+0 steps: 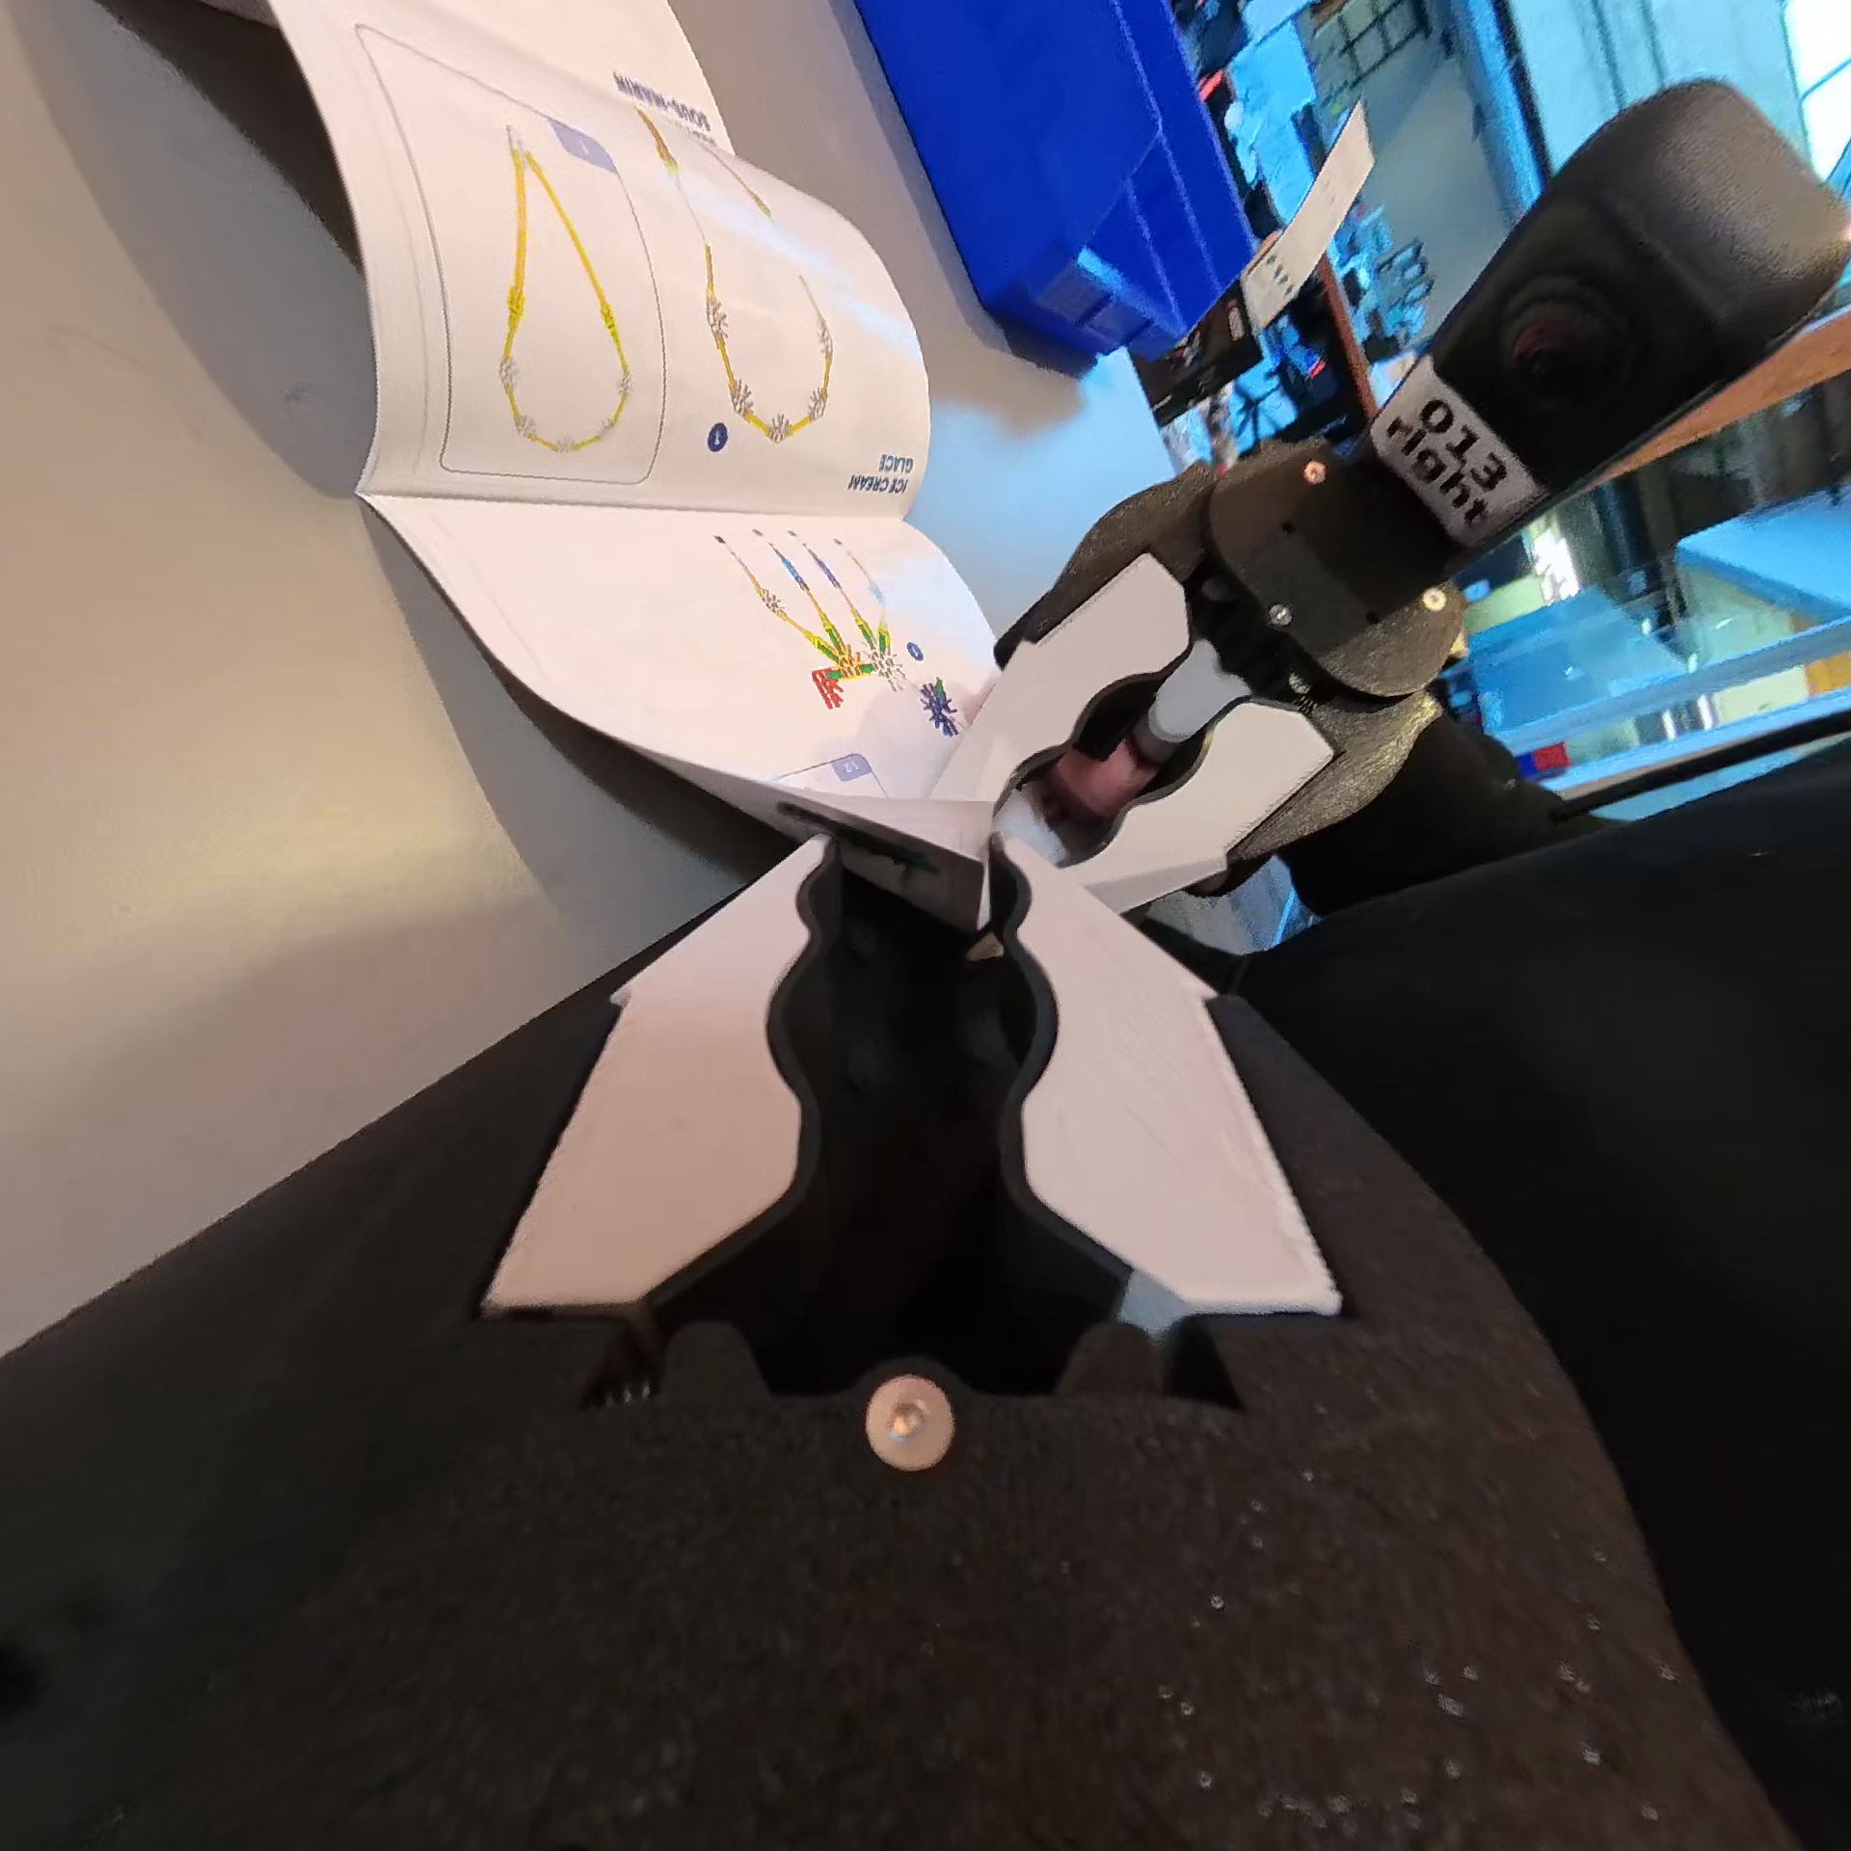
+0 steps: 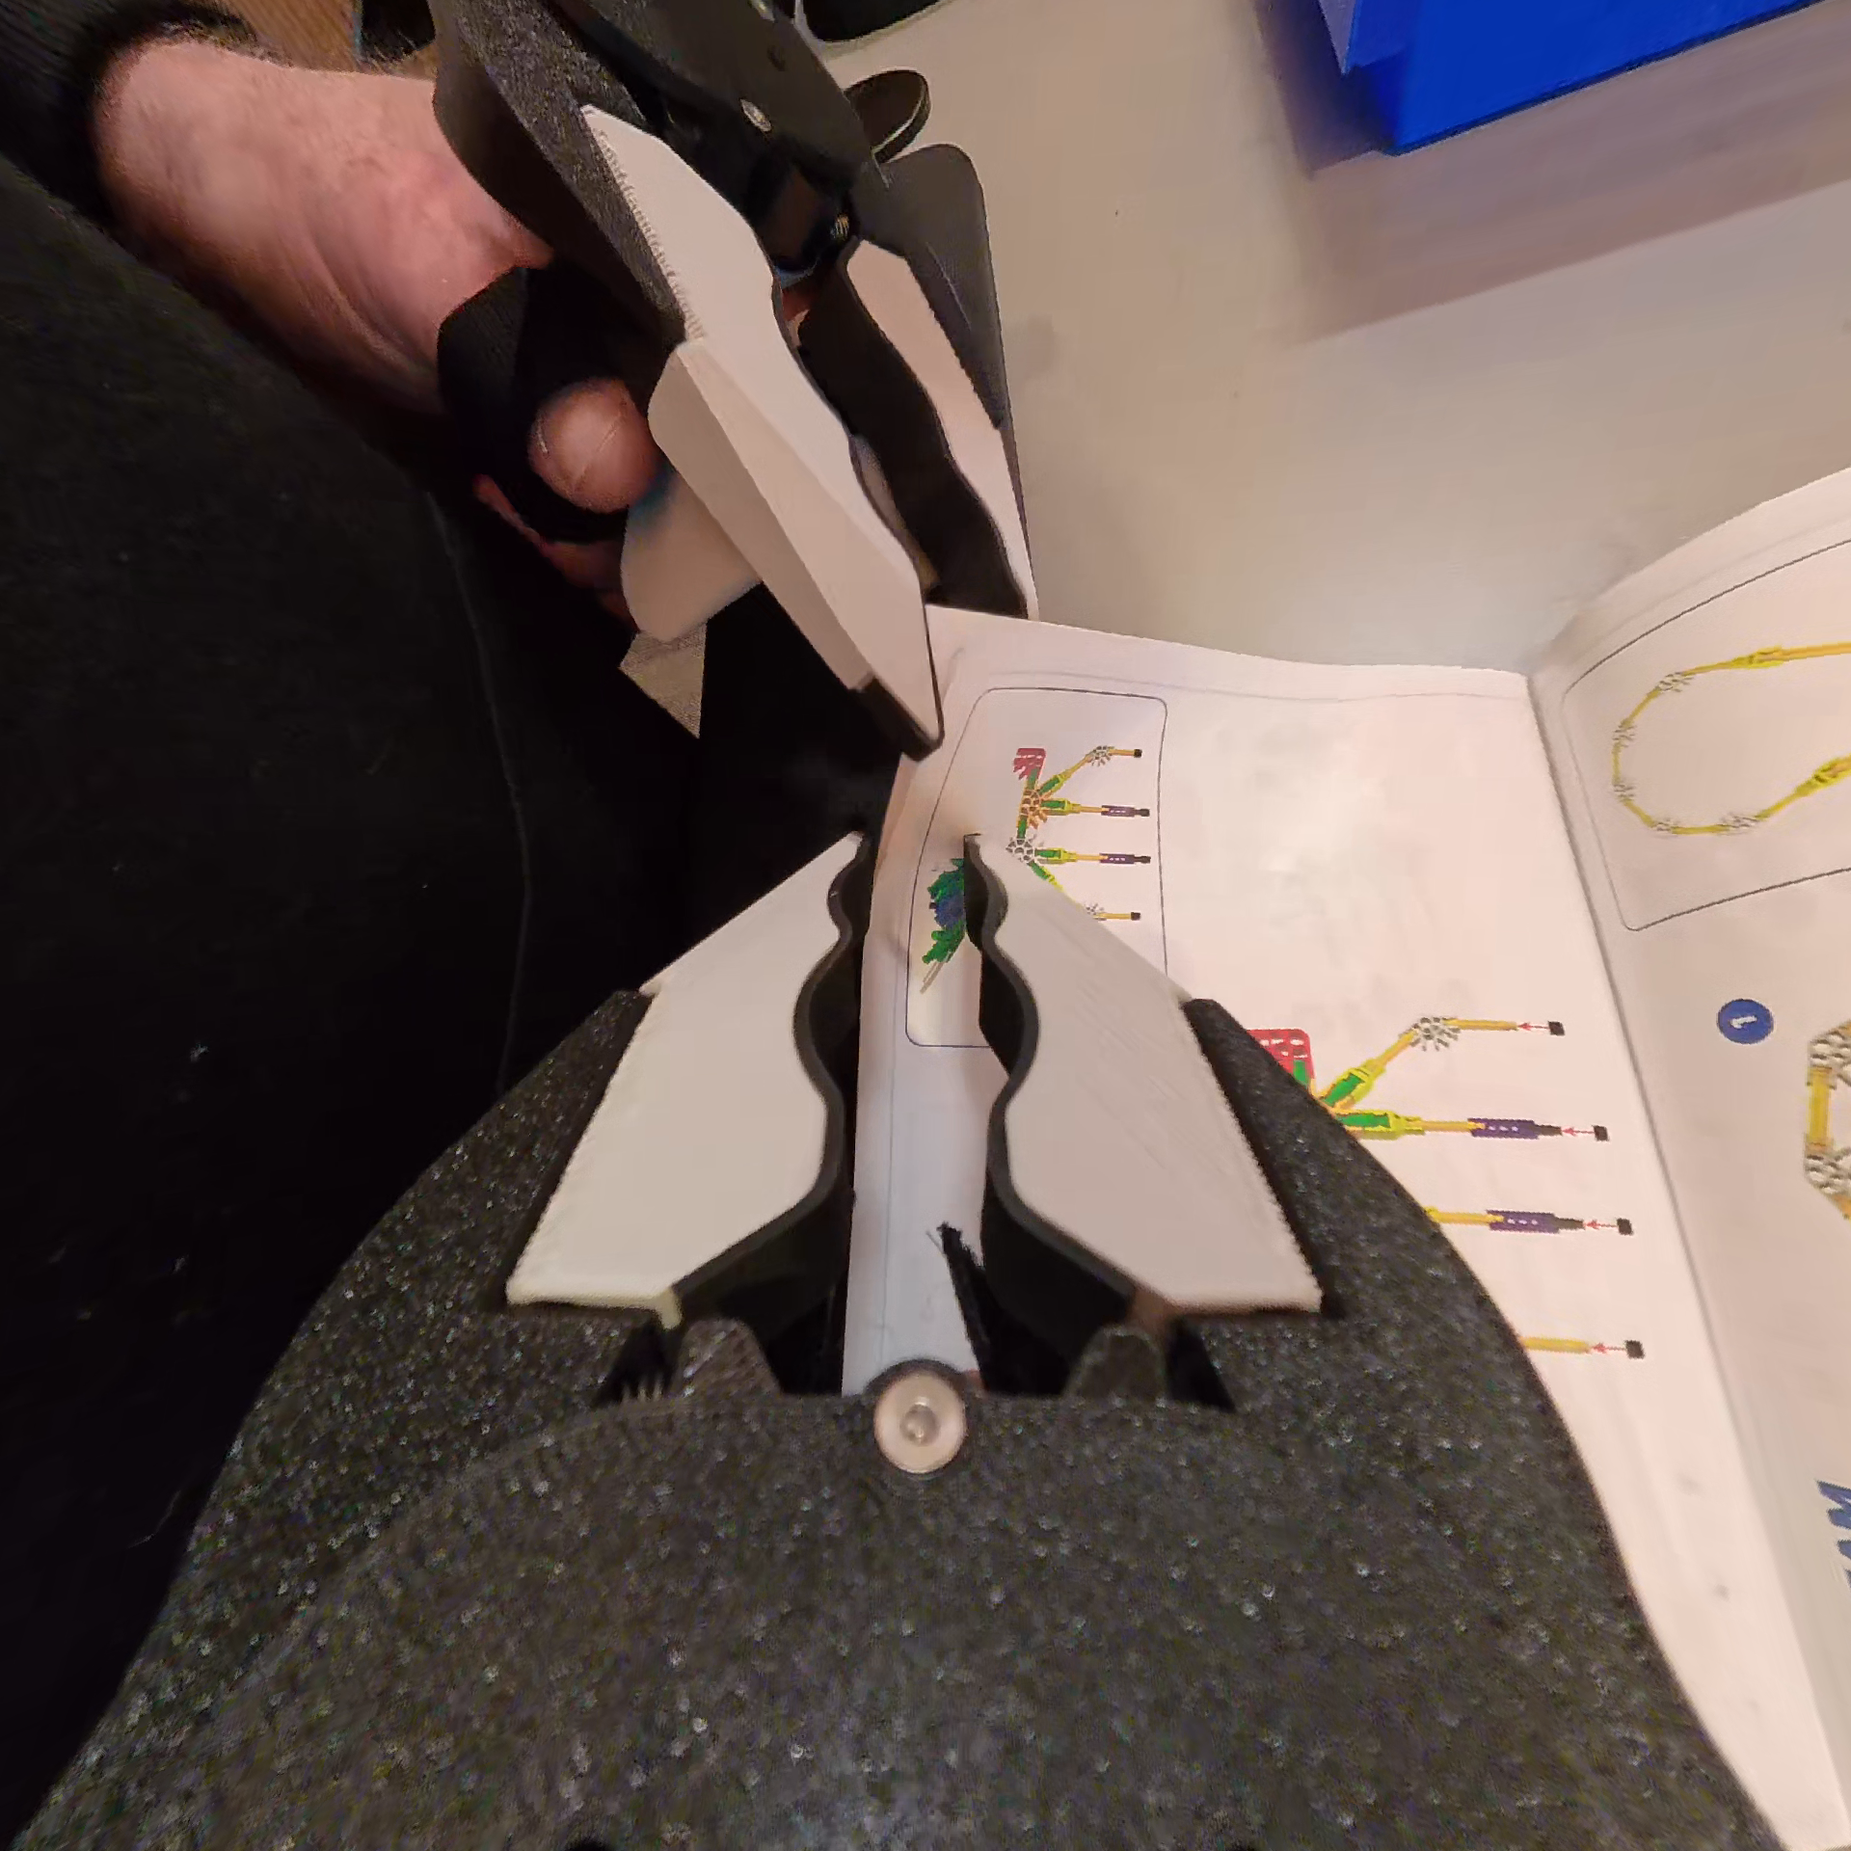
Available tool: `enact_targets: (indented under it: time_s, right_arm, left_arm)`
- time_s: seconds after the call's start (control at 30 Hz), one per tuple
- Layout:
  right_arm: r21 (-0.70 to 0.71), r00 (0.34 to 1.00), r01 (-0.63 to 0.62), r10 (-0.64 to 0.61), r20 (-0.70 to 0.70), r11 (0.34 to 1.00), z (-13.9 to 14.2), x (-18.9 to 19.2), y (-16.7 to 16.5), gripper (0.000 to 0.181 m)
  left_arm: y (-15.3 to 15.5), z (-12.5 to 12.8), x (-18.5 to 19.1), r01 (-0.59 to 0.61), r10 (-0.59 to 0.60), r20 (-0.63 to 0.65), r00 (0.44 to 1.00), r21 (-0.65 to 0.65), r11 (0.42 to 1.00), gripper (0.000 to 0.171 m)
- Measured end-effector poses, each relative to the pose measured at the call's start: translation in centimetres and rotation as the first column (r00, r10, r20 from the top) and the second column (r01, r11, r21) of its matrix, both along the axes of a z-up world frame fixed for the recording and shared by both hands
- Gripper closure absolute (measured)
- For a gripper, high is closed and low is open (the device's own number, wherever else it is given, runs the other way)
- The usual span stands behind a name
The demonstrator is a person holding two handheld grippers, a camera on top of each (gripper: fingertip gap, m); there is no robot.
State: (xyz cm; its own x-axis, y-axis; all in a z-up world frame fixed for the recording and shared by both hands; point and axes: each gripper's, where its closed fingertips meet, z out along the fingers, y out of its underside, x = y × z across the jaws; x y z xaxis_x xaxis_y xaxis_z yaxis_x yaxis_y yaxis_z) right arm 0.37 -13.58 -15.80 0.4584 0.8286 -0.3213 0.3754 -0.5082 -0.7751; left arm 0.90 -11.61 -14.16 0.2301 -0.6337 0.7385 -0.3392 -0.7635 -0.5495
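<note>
An open instruction booklet (image 1: 641, 421) with coloured building diagrams lies on a white table (image 1: 200, 801). My left gripper (image 1: 913, 856) is shut on the booklet's near corner (image 1: 937, 851), which is lifted off the table and fills the gap between the fingertips. My right gripper (image 2: 916, 846) is closed down on the lifted edge of the same page (image 2: 901, 1052), just beside the left gripper (image 2: 932, 701). The booklet (image 2: 1352, 851) spreads out flat to the right of it. In the left wrist view the right gripper (image 1: 1022, 831) meets the corner from the right.
A blue plastic bin (image 1: 1062, 160) stands on the table beyond the booklet and also shows in the right wrist view (image 2: 1563, 60). A person's hand (image 2: 331, 230) and dark sleeve hold the left gripper. Shelves and clutter are in the background at the right. The tips of both grippers are at nearly the same place.
</note>
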Motion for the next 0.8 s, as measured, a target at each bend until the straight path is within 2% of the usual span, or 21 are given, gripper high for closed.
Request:
enact_targets:
  time_s: [0.27,0.4,0.8]
  right_arm:
    - [-0.004,1.000,-0.012,0.012,0.002,1.000,-0.1,-0.1,-0.2,0.167]
    - [-0.005,1.000,-0.007,0.007,-0.011,1.000,0.1,0.0,-0.1,0.167]
    - [-0.012,0.999,0.011,-0.011,-0.041,1.000,0.5,0.2,0.2,0.167]
  left_arm:
    - [0.0,0.0,0.0,-0.031,0.033,0.058,0.998,-0.045,0.998,0.154]
    - [-0.2,0.5,0.3,-0.008,0.011,0.094,0.996,-0.026,1.000,0.161]
    - [-0.1,0.9,0.6,0.019,-0.017,0.099,0.995,-0.022,1.000,0.158]
